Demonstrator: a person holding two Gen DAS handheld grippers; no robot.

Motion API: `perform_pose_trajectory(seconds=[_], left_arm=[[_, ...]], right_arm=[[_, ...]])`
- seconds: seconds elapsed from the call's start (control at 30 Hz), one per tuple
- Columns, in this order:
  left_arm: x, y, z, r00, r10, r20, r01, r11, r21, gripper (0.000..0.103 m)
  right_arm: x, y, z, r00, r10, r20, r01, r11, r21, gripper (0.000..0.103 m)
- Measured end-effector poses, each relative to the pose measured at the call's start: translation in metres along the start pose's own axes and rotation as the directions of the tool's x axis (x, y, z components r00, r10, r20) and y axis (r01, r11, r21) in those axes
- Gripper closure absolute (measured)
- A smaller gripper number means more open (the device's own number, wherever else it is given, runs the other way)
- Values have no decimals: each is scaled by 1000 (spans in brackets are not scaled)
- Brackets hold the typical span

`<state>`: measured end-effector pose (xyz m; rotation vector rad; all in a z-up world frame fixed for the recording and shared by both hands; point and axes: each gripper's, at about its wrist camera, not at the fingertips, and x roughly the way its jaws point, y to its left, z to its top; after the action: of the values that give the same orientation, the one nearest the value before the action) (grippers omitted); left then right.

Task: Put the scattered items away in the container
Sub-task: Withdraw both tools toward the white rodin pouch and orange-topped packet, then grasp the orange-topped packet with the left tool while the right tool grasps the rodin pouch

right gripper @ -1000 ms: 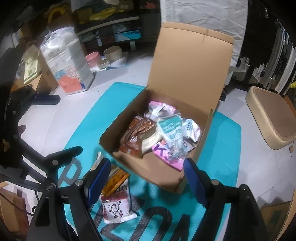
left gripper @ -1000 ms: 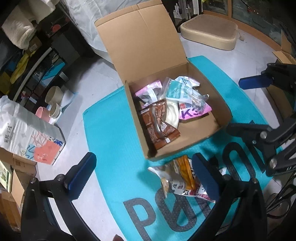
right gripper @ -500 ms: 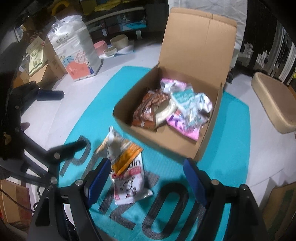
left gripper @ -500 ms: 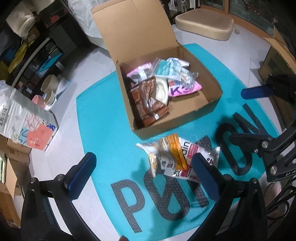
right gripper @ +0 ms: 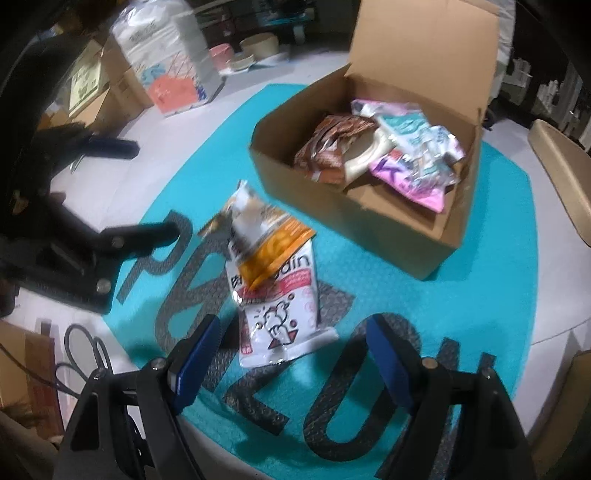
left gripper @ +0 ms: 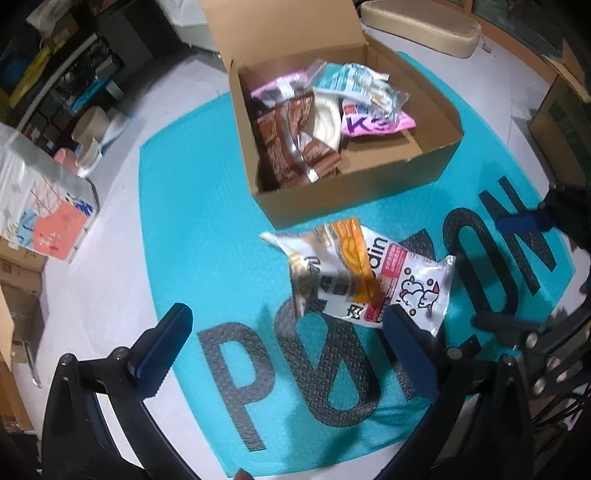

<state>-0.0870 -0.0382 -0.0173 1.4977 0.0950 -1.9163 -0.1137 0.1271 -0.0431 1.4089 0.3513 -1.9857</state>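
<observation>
An open cardboard box stands on a teal mat and holds brown, pink and pale-blue snack packets. In front of the box lies a loose pile: a white packet with a cartoon, an orange packet across it, and a white-and-tan packet. My left gripper hangs open over the mat, near the pile's left edge. My right gripper is open too, with the cartoon packet's near end just ahead of its fingers, untouched.
A white sack with a coral patch stands left of the mat, bowls behind it. A beige cushion lies beyond the box. Cardboard cartons line the right side. A dark cable loops on the floor.
Both grippers have sunk toward the mat and drawn back from the box. The loose pile now sits larger and closer to the fingers. Both jaws kept their width.
</observation>
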Motion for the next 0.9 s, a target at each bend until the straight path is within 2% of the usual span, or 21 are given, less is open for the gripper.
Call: perform_pose_trajectory(seconds=[0.17, 0.37, 0.8, 0.9], left_arm=[[21, 3, -1, 998, -58, -34, 55, 996, -70, 0], [48, -3, 3, 994, -89, -69, 82, 991, -102, 0], [109, -8, 14, 984, -117, -136, 93, 981, -169, 0], [122, -8, 15, 980, -130, -152, 101, 977, -186, 0]], right_arm=[[23, 9, -8, 999, 28, -38, -29, 999, -31, 21], [46, 16, -13, 995, 64, -76, -68, 996, -58, 21], [84, 24, -15, 997, 16, -80, -27, 989, -149, 20], [93, 31, -16, 996, -27, -87, 9, 981, -195, 19]])
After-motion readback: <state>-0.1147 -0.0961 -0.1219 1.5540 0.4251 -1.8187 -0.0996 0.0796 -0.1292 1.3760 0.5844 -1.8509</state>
